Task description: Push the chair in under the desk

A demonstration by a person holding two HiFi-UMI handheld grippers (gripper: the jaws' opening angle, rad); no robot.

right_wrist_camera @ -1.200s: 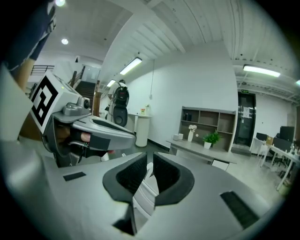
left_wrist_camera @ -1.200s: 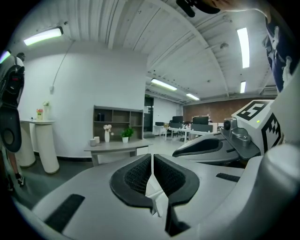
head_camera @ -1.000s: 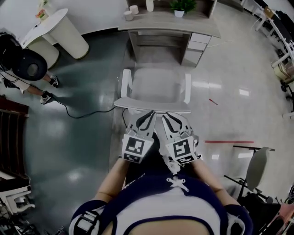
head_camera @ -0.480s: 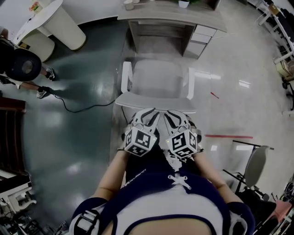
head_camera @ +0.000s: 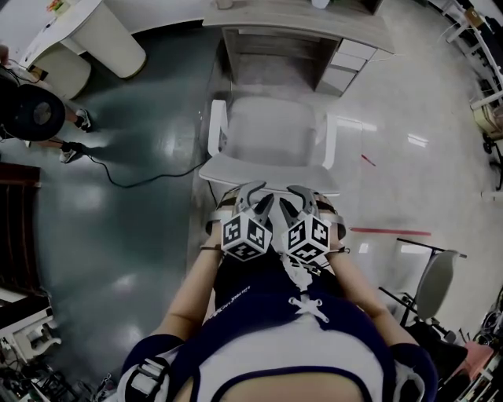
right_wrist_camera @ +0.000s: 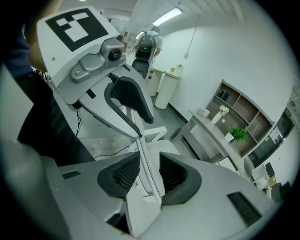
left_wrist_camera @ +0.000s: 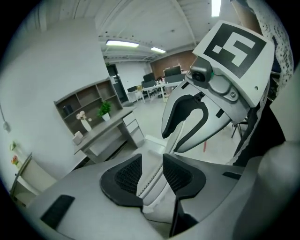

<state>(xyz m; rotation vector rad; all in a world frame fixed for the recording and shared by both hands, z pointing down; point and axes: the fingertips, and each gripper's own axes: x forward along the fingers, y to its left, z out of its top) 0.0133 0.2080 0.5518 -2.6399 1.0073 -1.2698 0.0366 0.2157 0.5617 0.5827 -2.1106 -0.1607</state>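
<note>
A white chair (head_camera: pixel 271 141) stands on the floor facing the grey desk (head_camera: pixel 299 17), its seat just short of the desk's opening. Both grippers sit side by side at the top edge of the chair's back. On my left gripper (head_camera: pixel 253 206) the jaws are opening. In the left gripper view the back's edge (left_wrist_camera: pixel 149 180) lies between its parted pads (left_wrist_camera: pixel 125 177). The right gripper (head_camera: pixel 302 202) is opening too. In the right gripper view the thin edge (right_wrist_camera: pixel 146 164) runs between its pads (right_wrist_camera: pixel 174 176) with gaps either side.
A drawer unit (head_camera: pixel 350 67) sits under the desk's right end. A white round table (head_camera: pixel 82 31) stands far left, with a person's feet (head_camera: pixel 75 118) and a black cable (head_camera: pixel 149 177) on the floor. A red tape line (head_camera: pixel 389 232) and another chair (head_camera: pixel 436 283) are at right.
Both grippers' jaws have spread apart at the chair back. The marker cubes have shifted up toward the chair, and the view has moved forward toward the desk.
</note>
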